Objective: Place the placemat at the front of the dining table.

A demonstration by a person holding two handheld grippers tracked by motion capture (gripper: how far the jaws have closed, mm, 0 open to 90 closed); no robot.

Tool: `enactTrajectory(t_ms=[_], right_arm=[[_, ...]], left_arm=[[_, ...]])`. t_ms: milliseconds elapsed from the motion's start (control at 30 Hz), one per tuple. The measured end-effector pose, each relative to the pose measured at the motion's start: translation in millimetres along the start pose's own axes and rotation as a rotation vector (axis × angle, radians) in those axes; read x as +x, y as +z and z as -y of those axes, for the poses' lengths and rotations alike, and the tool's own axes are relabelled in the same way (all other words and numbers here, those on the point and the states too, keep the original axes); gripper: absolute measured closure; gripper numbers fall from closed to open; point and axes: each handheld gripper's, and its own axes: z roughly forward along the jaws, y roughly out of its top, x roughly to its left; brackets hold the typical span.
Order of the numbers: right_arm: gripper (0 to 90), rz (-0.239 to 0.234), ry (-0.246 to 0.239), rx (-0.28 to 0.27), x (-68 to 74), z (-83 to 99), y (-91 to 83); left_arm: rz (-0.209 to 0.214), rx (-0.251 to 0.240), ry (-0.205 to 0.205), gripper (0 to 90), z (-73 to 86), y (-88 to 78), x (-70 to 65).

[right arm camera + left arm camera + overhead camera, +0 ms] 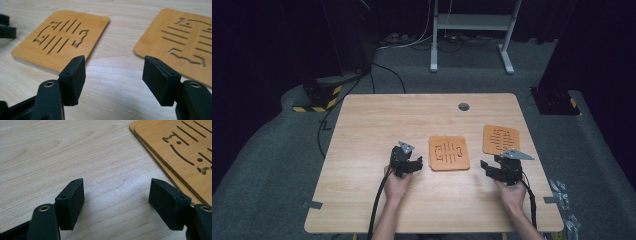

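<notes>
Two orange wooden coasters with cut-out slots lie flat on the table (377, 125). The nearer coaster (449, 153) sits at the centre, and in the left gripper view it looks like two stacked pieces (180, 152). The second coaster (501, 139) lies to the right and a little farther back. My left gripper (413, 165) rests just left of the centre coaster, open and empty (116, 200). Just in front of the right coaster is my right gripper (490, 169), open with nothing between its jaws (113, 75); both coasters (62, 37) (182, 40) lie ahead of it.
A round grey grommet (463, 106) sits near the table's far edge. Beyond the table stand a white frame (472, 30), cables and black stands with yellow-black tape (319, 97). Tape tabs mark the table's front corners.
</notes>
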Motion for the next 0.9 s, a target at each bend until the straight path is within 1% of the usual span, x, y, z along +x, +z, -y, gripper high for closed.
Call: enactTrajectory(t_ms=[67,100,133,200,267,300,333,367,400,433,533,567,600,633,767,800,867,900], right_arm=[[35.2,-0.011,-0.016,0.004,5.0,2.5,0.9],[35.3,-0.017,-0.017,0.008,10.2,4.6,2.0],[35.3,-0.017,-0.017,0.008,10.2,4.6,2.0],[35.3,-0.031,-0.034,0.016,15.3,7.4,4.0],[35.4,-0.036,-0.030,0.019,17.4,8.2,4.4],[35.4,-0.041,-0.044,0.025,19.9,9.5,5.2],[35.4,-0.041,-0.044,0.025,19.9,9.5,5.2],[35.5,-0.037,-0.066,0.027,23.3,10.6,6.4],[35.5,-0.037,-0.066,0.027,23.3,10.6,6.4],[36.0,-0.043,-0.075,0.038,26.8,11.5,6.9],[36.4,-0.049,-0.083,0.037,29.6,12.6,8.6],[36.5,-0.056,-0.093,0.045,31.9,13.6,10.4],[36.5,-0.056,-0.093,0.045,31.9,13.6,10.4],[36.5,-0.061,-0.094,0.057,34.4,14.7,12.4],[36.8,-0.062,-0.110,0.062,36.7,15.9,15.5],[37.0,-0.066,-0.114,0.078,38.4,16.8,16.9],[37.0,-0.063,-0.120,0.078,39.2,17.5,18.0],[37.0,-0.064,-0.128,0.090,40.5,18.7,19.1]], left_arm=[[0.000,0.000,0.000,28.7,0.0,0.0,0.0],[0.000,0.000,0.000,28.8,0.0,0.0,0.0],[0.000,0.000,0.000,28.8,0.0,0.0,0.0],[0.000,0.000,0.000,28.7,0.0,0.0,0.0],[0.000,0.000,0.000,28.7,0.0,0.0,0.0],[0.000,0.000,0.001,28.7,0.0,0.0,0.0],[0.000,0.000,0.001,28.7,0.0,0.0,0.0],[0.000,0.000,0.001,28.7,0.0,0.0,0.0],[0.000,0.000,0.001,28.8,0.0,0.0,0.0],[0.000,0.000,0.001,28.8,0.0,-0.1,0.0],[0.000,0.000,0.000,28.7,0.0,0.0,0.0],[0.000,0.000,0.000,28.7,0.0,0.0,0.0],[0.000,0.000,0.000,28.8,0.0,0.0,0.0],[0.000,0.000,0.001,28.8,0.0,0.0,0.0],[0.000,0.000,0.000,28.7,0.0,0.0,0.0],[0.000,0.000,0.001,28.7,0.0,0.0,0.0],[0.000,0.000,0.001,28.8,0.0,0.0,0.0],[0.000,0.000,0.000,28.7,0.0,0.0,0.0]])
